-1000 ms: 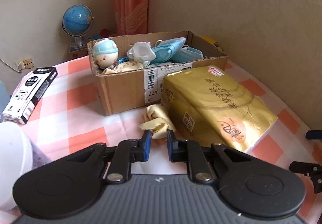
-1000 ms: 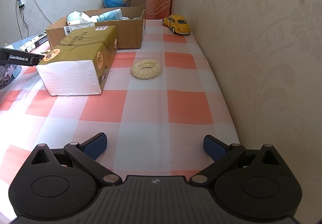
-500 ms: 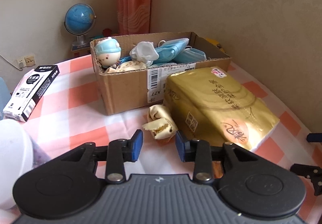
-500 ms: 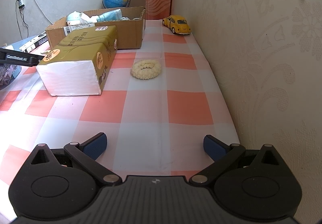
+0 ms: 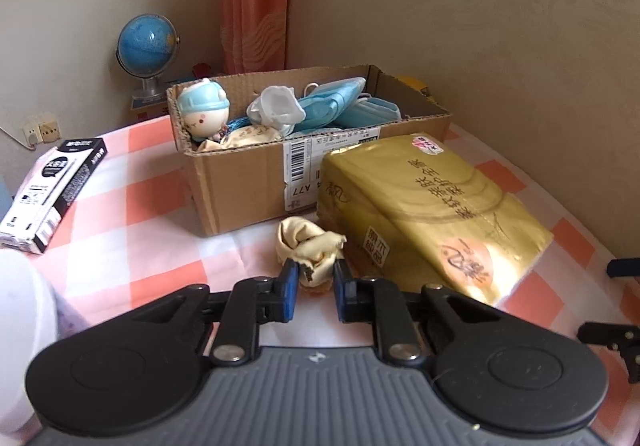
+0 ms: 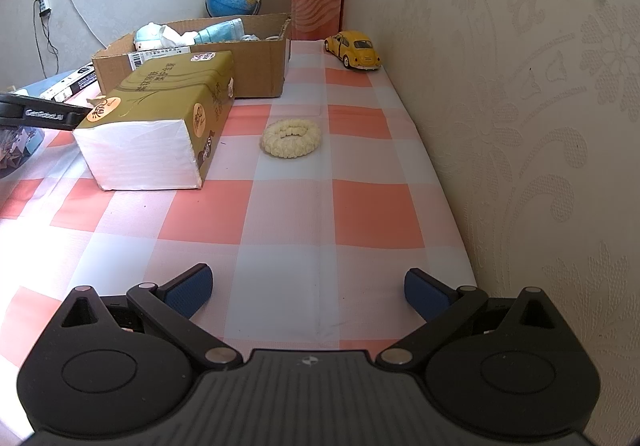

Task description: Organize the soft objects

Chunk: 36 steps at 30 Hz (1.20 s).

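A crumpled pale yellow cloth (image 5: 308,242) lies on the checked tablecloth between the cardboard box (image 5: 248,185) and a gold tissue pack (image 5: 432,205). My left gripper (image 5: 315,282) is shut on the cloth's near edge, which is pinched between the blue pads. The box holds a small doll (image 5: 204,113), a white sock (image 5: 276,107) and blue face masks (image 5: 344,105). A cream ring-shaped scrunchie (image 6: 291,137) rests on the table to the right of the tissue pack (image 6: 160,125). Well short of it, my right gripper (image 6: 308,294) stands open over bare tablecloth with nothing between its fingers.
A yellow toy car (image 6: 354,49) is parked by the wall at the back right. A globe (image 5: 146,45) stands behind the box and a black-and-white carton (image 5: 52,185) lies at the left. The wall runs close along the table's right edge (image 6: 440,181).
The left gripper opened, came forward around the cloth's near edge and closed on it. The right gripper has not moved.
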{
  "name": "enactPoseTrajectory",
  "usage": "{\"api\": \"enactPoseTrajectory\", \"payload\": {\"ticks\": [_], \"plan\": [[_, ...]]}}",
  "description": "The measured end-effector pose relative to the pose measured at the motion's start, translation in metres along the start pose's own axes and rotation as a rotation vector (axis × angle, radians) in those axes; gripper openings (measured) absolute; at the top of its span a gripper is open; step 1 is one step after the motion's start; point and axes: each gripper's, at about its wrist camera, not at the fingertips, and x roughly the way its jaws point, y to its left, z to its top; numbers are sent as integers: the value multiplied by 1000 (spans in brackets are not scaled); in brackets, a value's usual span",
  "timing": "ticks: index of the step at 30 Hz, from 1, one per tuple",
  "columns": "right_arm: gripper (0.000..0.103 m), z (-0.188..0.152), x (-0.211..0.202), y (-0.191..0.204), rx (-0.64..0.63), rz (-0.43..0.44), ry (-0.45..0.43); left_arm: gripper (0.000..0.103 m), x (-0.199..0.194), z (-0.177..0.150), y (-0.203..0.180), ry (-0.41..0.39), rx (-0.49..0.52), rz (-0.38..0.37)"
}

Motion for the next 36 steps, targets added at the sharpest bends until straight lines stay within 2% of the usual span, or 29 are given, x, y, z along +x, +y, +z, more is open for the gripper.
{"api": "enactPoseTrajectory", "payload": {"ticks": [7,9,11,13,24,26,28,36], "plan": [[103,3,2,0,-1,-2,21,18,-27,-16,-3,23,8,-16],[103,5,2,0,-4,-4,31,29,-30,-19,-6,24,19,-5],[103,7,1,0,-11,-15,40,58,-32,-22,-8,15,30,14],[103,9,-1,-1,-27,-34,44,66,-29,-21,-10,9,42,19],[100,41,-20,-12,-69,-23,-25,64,-3,-10,-5,35,80,-21],[96,51,-15,-10,-87,-22,-27,64,0,-8,-2,41,84,-26],[86,59,-8,-8,-101,-18,-29,64,3,-5,0,45,91,-31],[74,80,28,-2,-130,19,-9,58,14,-2,5,59,103,-84]]}}
